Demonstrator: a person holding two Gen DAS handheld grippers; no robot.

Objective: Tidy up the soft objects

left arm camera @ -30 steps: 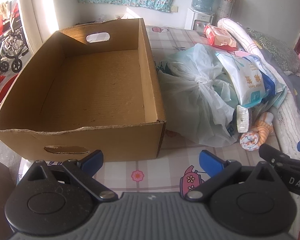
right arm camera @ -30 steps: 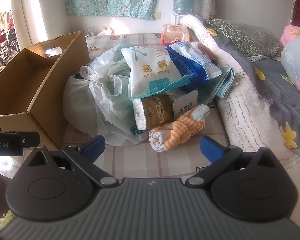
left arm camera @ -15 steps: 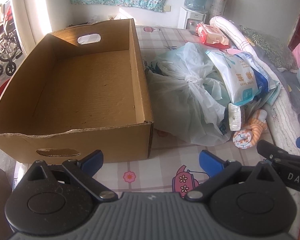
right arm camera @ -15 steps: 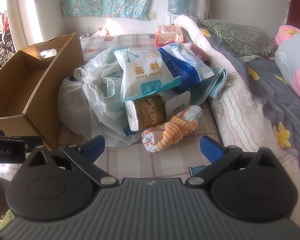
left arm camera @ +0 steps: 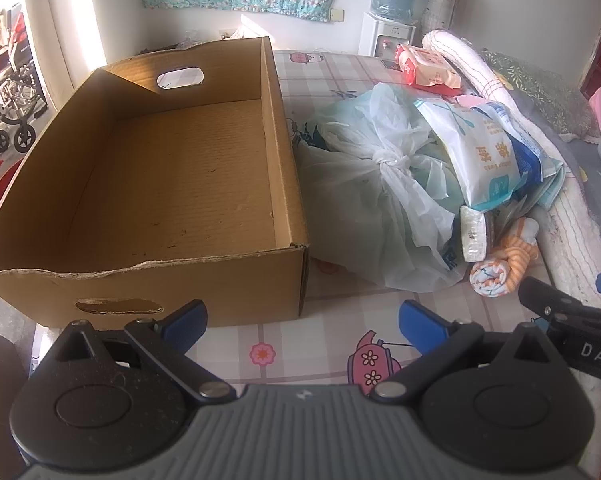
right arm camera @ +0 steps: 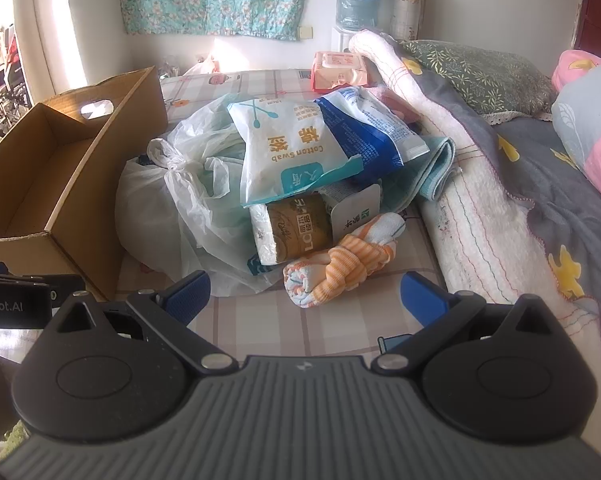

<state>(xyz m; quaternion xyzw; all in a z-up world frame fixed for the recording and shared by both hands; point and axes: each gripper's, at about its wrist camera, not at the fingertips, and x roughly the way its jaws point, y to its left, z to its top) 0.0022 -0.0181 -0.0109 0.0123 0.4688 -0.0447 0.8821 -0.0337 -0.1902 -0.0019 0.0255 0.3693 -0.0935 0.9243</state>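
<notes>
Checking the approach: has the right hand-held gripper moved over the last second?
Yes. The right hand-held gripper has eased back and slightly right: the knotted orange-striped cloth sits a little smaller and further left in its view than before.

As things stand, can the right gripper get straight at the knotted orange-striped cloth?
Probably yes. The right gripper is open, and the orange-striped cloth lies just ahead between its fingers, at the front of the pile with nothing over it.

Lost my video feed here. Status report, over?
Both tongs, left and right, open, empty. Cardboard box empty. Knotted striped cloth lies just ahead of right tongs, clear path.
</notes>
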